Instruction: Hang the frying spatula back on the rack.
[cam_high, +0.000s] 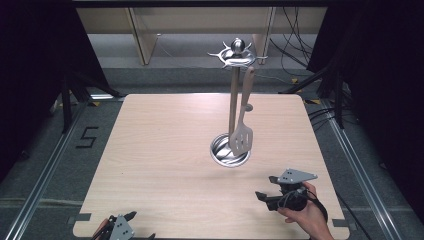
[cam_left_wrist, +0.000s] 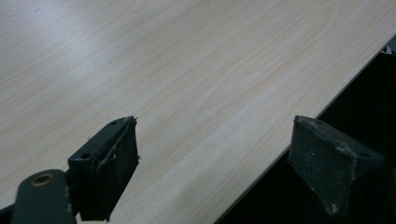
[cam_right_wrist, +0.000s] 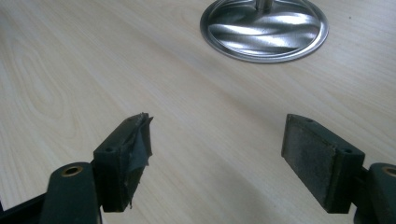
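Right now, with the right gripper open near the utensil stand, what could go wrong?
1. The slotted metal spatula hangs free from one hook of the tall steel utensil stand; a nudge would likely set it swinging or unhook it.
2. The stand is tall on a small round base, so a sideways push up high may tip it.
3. The left gripper sits at the light wooden table's near edge, with one jaw past it; it could catch there.
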